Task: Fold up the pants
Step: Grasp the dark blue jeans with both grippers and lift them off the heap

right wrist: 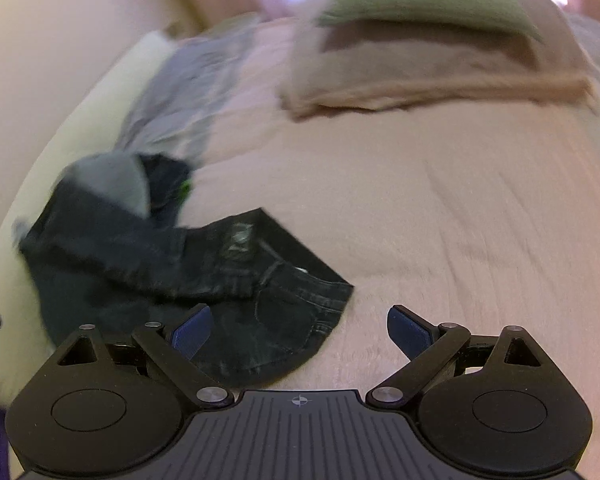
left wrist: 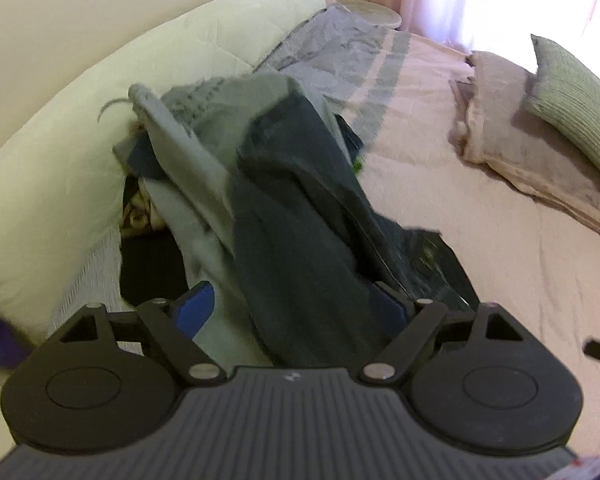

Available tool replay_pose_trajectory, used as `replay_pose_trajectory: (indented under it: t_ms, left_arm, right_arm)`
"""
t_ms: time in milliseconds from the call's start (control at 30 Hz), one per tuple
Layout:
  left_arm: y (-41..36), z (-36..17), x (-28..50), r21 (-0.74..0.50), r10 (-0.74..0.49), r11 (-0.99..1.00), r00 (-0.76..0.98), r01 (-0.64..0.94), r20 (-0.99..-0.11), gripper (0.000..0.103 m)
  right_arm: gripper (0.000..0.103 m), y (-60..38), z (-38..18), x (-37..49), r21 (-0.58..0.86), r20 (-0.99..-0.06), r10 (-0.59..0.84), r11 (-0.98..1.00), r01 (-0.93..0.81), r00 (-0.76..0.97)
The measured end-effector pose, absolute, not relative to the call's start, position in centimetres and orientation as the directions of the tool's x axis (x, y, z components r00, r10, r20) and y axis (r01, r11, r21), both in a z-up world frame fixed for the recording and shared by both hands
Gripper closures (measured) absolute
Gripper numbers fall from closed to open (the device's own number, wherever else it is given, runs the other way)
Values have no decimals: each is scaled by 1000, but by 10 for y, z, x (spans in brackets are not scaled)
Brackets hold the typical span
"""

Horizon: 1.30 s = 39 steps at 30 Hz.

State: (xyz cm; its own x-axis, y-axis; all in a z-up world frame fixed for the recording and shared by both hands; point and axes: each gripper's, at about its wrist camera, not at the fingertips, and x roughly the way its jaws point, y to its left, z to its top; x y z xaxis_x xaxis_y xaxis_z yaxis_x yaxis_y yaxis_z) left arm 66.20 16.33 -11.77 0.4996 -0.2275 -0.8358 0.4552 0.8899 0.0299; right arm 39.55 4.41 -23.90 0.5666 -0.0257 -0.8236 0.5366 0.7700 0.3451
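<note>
Your left claw (left wrist: 296, 312) stands wide with the heap of dark pants (left wrist: 300, 232) bunched between its fingers — grip unclear. Your right claw (right wrist: 300, 332) gapes empty, one finger over the pants' waist on the pink bed (right wrist: 460, 220) — two pillows beyond.

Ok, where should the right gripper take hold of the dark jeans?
Likely the dark jeans' flat free corner beside the pocket, coming from the bare bedspread on the right: that edge lies open, while the rest bunches into the pile.
</note>
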Motion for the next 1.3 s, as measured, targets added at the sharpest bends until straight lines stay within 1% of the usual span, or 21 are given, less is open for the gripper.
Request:
replay_pose_trajectory:
  t_ms: [167, 267, 400, 467, 500, 533, 567, 600, 633, 700, 767, 833, 900, 967, 1067, 1100, 1133, 1167, 1200, 1233, 1300]
  left_arm:
    - [157, -124, 745, -9, -246, 896, 479, 444, -842, 20]
    - [151, -131, 783, -37, -254, 905, 470, 424, -845, 16]
    - [136, -156, 821, -22, -219, 911, 439, 411, -871, 15]
    - [132, -175, 828, -36, -210, 907, 378, 420, -902, 20]
    - [132, -188, 828, -48, -205, 903, 329, 426, -922, 28]
    - [134, -198, 826, -73, -213, 901, 292, 427, -932, 42]
    - [139, -205, 823, -104, -235, 901, 271, 422, -934, 50]
    - [145, -212, 817, -127, -252, 901, 264, 415, -931, 68]
    - [149, -214, 812, -114, -247, 903, 283, 414, -927, 77]
    - [158, -209, 799, -118, -286, 888, 331, 445, -899, 80]
    - [165, -202, 790, -137, -322, 872, 341, 470, -883, 81]
    - [166, -199, 783, -114, -320, 861, 354, 495, -879, 81]
    - [165, -200, 781, -92, -310, 857, 364, 508, -878, 81]
    - [164, -203, 784, -91, -303, 864, 366, 494, -880, 81]
    - [162, -202, 786, -88, -305, 862, 371, 499, -877, 81]
    - [160, -200, 784, -77, -303, 857, 376, 510, -876, 81]
    - [159, -199, 782, -70, -306, 850, 381, 522, -873, 82]
    - [157, -195, 778, -65, -313, 842, 386, 536, -867, 82]
    - [154, -191, 773, -61, -324, 832, 394, 552, -860, 83]
    - [150, -185, 768, -57, -336, 821, 401, 568, -852, 84]
    - [140, -172, 754, -41, -369, 792, 424, 609, -827, 85]
  right_arm:
    - [10, 38, -242, 403, 326, -841, -95, 697, 639, 533]
    - [10, 30, -244, 406, 320, -848, -129, 647, 692, 514]
    - [10, 22, -252, 414, 316, -856, -162, 588, 745, 491]
    - [10, 18, -258, 416, 314, -866, -164, 559, 768, 473]
    - [10, 17, -262, 417, 316, -872, -159, 542, 779, 464]
    - [10, 17, -266, 417, 318, -876, -153, 529, 786, 457]
    - [10, 17, -270, 416, 319, -881, -145, 519, 793, 450]
    - [10, 17, -274, 416, 320, -887, -133, 510, 798, 441]
    - [10, 18, -279, 416, 323, -892, -120, 505, 800, 436]
    - [10, 21, -289, 416, 333, -901, -85, 490, 806, 424]
    - [10, 28, -305, 418, 371, -902, -21, 472, 800, 431]
    - [10, 39, -330, 421, 423, -895, 64, 443, 791, 442]
    - [10, 49, -362, 425, 493, -868, 165, 383, 781, 468]
    - [10, 58, -403, 424, 539, -840, 236, 258, 802, 489]
    - [12, 66, -459, 418, 543, -812, 279, 37, 839, 513]
    - [16, 69, -470, 415, 560, -792, 274, -32, 828, 546]
    - [51, 71, -478, 413, 586, -764, 261, -99, 804, 590]
    - [102, 73, -480, 411, 633, -722, 254, -135, 763, 644]
    - [103, 72, -477, 411, 661, -699, 252, -127, 739, 669]
    - [103, 70, -463, 409, 686, -696, 226, -71, 724, 682]
    - [103, 62, -421, 402, 759, -649, 175, 91, 644, 740]
